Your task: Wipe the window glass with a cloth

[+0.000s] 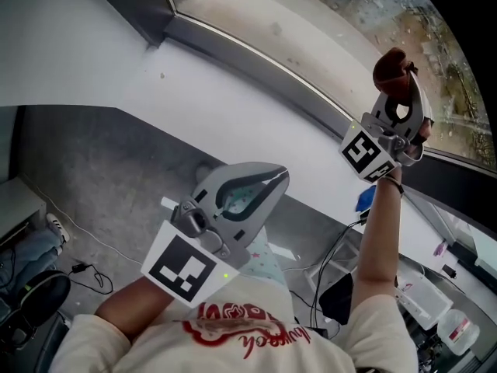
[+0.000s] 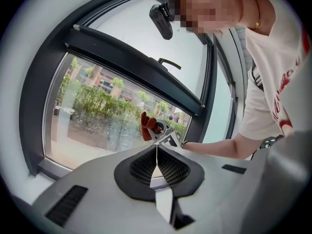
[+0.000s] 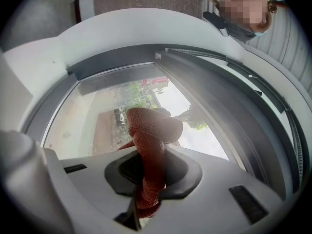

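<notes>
Now the red cloth (image 3: 151,130) is up close to the window glass (image 3: 92,121).
The right hand-held gripper (image 1: 397,74) is clenched on the cloth; whether it touches the glass I cannot tell. The left hand-held gripper (image 1: 279,175) hangs lower, its jaws pressed together on nothing.

Whether cloth (image 3: 151,140) touches glass (image 3: 87,126) (or hovers near) cannot be told.

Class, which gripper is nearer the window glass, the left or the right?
Right. The right gripper holds the cloth up by the window glass; the left gripper, shut and empty, sits lower, near the person's chest.
</notes>
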Motion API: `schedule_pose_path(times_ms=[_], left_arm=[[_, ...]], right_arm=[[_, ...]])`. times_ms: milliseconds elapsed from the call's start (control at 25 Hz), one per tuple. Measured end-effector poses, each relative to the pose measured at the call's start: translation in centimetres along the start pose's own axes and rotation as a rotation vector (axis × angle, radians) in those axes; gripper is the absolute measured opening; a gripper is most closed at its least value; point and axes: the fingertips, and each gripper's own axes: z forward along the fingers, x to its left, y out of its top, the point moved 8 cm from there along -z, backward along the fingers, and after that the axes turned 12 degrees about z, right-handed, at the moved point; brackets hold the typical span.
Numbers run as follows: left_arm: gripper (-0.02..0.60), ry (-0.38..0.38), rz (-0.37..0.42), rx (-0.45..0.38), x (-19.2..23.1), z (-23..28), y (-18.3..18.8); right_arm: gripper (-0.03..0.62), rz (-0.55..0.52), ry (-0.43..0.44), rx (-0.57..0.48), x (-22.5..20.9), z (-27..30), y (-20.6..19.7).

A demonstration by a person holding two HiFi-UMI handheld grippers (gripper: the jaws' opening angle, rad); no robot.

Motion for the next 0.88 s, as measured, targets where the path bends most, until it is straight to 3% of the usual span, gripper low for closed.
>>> schedule_pose_path(times_ms=[280,560,880], left_arm=[[0.021,-0.009,-0.021,0.021,-0.1,0.9,-1.3],[0.021,-0.003,-0.033,0.018,-0.4,2.3,-1.0],[0.021,-0.016,-0.048,0.053,0.2,3.2,-2.9]], right_arm=[[0.061,0.026,0.040,0.005,2.4,-0.4,-1.0],[0.061,-0.025,0.183,0.033,6.3,-1.0,-3.3],[0.061,-0.028,0.279,0.073,11.3,-1.3,-5.7]])
